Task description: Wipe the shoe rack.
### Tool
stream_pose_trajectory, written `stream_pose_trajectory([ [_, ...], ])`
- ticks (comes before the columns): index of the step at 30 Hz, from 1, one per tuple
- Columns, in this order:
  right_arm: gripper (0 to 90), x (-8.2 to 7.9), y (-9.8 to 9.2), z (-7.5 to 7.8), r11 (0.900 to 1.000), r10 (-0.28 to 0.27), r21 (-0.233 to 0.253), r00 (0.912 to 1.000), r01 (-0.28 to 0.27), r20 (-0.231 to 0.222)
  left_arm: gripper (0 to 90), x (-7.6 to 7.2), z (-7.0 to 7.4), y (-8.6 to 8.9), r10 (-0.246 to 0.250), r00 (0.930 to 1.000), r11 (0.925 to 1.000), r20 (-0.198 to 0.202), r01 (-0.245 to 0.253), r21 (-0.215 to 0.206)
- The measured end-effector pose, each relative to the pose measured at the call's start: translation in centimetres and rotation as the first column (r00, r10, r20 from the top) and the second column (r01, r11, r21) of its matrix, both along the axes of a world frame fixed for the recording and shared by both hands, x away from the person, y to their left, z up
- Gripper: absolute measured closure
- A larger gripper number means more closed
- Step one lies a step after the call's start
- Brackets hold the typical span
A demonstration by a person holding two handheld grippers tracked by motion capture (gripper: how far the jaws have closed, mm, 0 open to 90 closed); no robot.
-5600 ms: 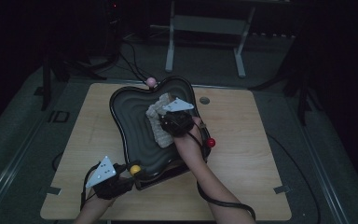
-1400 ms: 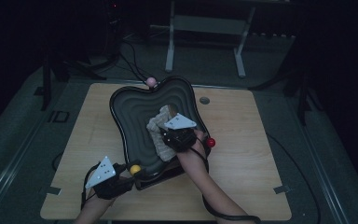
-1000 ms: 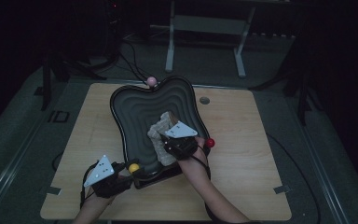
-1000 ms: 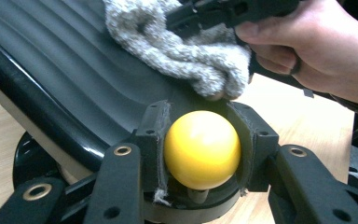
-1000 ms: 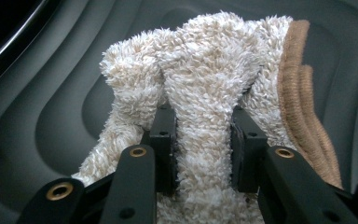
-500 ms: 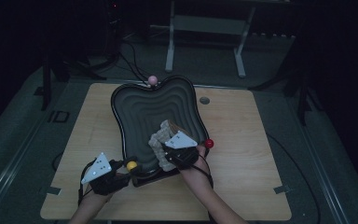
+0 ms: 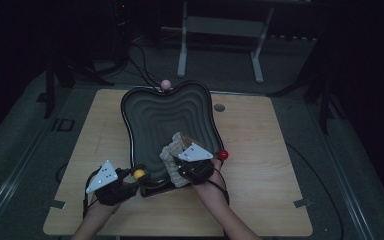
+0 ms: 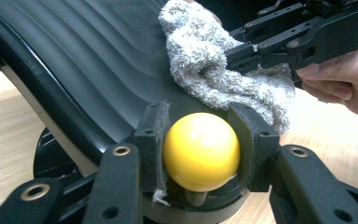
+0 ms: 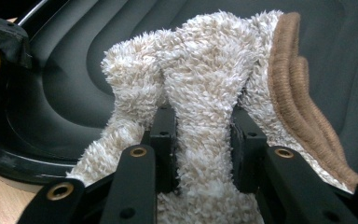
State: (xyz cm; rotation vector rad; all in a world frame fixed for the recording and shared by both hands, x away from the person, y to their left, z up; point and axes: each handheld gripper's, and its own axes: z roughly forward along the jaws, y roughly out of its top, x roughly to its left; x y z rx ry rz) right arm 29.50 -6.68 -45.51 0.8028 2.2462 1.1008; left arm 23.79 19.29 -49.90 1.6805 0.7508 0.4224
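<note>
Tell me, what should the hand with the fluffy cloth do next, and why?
Probably push the cloth back up the ridged black tray. The right gripper pinches it at the tray's near edge, with unwiped ridges above, while the left gripper steadies the tray by its yellow ball.

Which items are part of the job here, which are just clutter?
In use:
black ribbed tray
fluffy cloth, clamped in right gripper
yellow ball, clamped in left gripper

Lying about:
pink ball at the tray's far rim
red ball
grey disc
</note>
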Motion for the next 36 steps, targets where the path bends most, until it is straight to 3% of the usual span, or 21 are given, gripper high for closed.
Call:
stream_pose_trajectory([
  [4,67.4,0.0,0.0,0.0,1.0,-0.001,0.005,1.0,0.001,-0.006,49.8,-0.4,0.2,-0.2,0.013,0.9999,0.9999,-0.009,-0.013,0.007],
  [7,67.4,0.0,0.0,0.0,1.0,-0.002,0.006,1.0,0.002,-0.009,49.6,-0.6,0.2,-0.2,0.019,0.9996,0.9994,0.018,-0.02,0.028],
  [9,67.4,0.1,0.0,0.1,1.0,-0.002,0.006,0.9999,0.002,-0.01,48.2,-0.8,0.2,0.2,0.029,0.999,0.9995,0.034,-0.03,0.009],
  [11,67.4,0.1,-0.1,0.0,1.0,-0.003,0.011,1.0,0.003,-0.009,47.6,-1.0,0.5,1.0,0.056,0.9982,0.9982,0.022,-0.055,-0.024],
  [14,67.4,0.0,-0.1,0.0,1.0,-0.005,0.015,0.9999,0.005,-0.01,45.8,-1.8,0.3,1.7,0.076,0.997,0.9966,0.018,-0.075,-0.033],
  [17,67.4,0.0,-0.1,0.0,1.0,-0.004,0.018,0.9999,0.004,-0.01,45.8,-2.8,-0.6,2.0,0.087,0.996,0.9961,0.018,-0.087,-0.012],
  [19,67.4,0.0,-0.1,-0.1,1.0,-0.006,0.021,1.0,0.006,-0.007,45.9,-3.3,-1.6,2.1,0.127,0.9918,0.9913,0.01,-0.128,0.033],
  [22,67.3,0.0,-0.1,-0.1,1.0,-0.006,0.021,1.0,0.006,-0.008,45.7,-3.0,-2.9,2.0,0.132,0.9899,0.9884,-0.051,-0.128,0.082],
  [23,67.3,0.0,-0.2,-0.1,1.0,-0.005,0.024,0.9999,0.005,-0.009,45.4,-2.9,-3.3,1.8,0.135,0.9879,0.9878,-0.075,-0.129,0.088],
  [26,67.3,0.0,-0.2,-0.1,1.0,-0.006,0.028,0.9999,0.006,-0.01,43.8,-2.5,-4.0,1.2,0.134,0.9864,0.9861,-0.095,-0.123,0.111],
  [28,67.3,0.0,-0.2,-0.1,0.999,-0.006,0.032,0.9999,0.006,-0.009,43.8,-2.2,-4.2,1.0,0.149,0.9836,0.9831,-0.101,-0.137,0.122],
  [34,67.2,0.0,-0.3,-0.1,0.999,-0.006,0.036,0.9999,0.006,-0.01,47.1,-1.8,-4.7,0.6,0.139,0.9833,0.9835,-0.118,-0.123,0.133],
  [36,67.2,0.0,-0.3,-0.1,0.999,-0.005,0.036,0.9999,0.005,-0.012,48.5,-1.4,-5.1,0.1,0.127,0.9844,0.9819,-0.122,-0.108,0.156],
])
